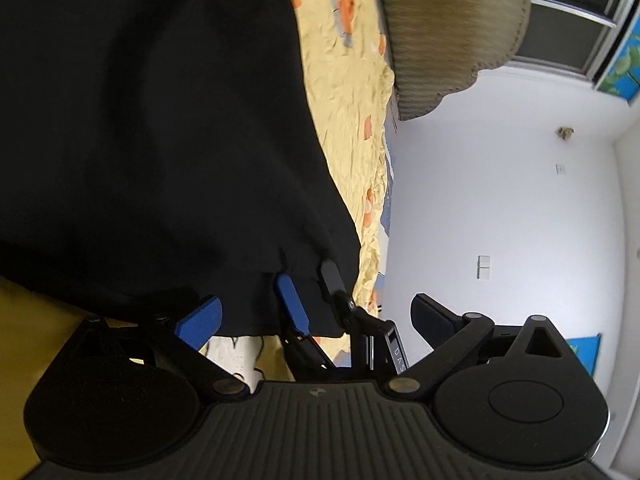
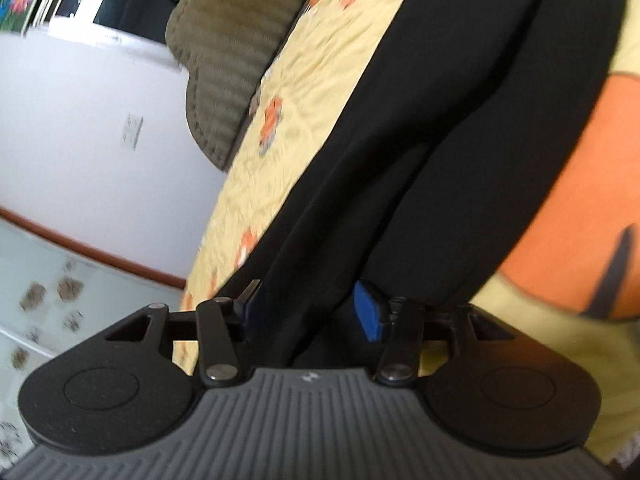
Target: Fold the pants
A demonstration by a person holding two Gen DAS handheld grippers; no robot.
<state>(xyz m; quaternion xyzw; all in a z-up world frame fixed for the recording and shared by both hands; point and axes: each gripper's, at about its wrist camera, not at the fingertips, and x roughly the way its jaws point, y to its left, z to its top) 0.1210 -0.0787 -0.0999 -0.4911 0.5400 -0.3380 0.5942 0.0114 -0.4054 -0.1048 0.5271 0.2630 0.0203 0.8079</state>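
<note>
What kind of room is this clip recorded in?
Most likely a bedroom: black pants lie on a bed covered with a yellow quilted bedspread with orange patches, an olive ribbed pillow sits at its head, and a plain white wall with a wall switch stands beside it.

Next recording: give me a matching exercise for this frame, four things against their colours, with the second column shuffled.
Things:
1. pants
2. bedspread
3. wall
4. ribbed cushion

Colours:
a. white
b. olive-brown
c. black
d. yellow with orange patches

Pairs: 1-c, 2-d, 3-a, 4-b
</note>
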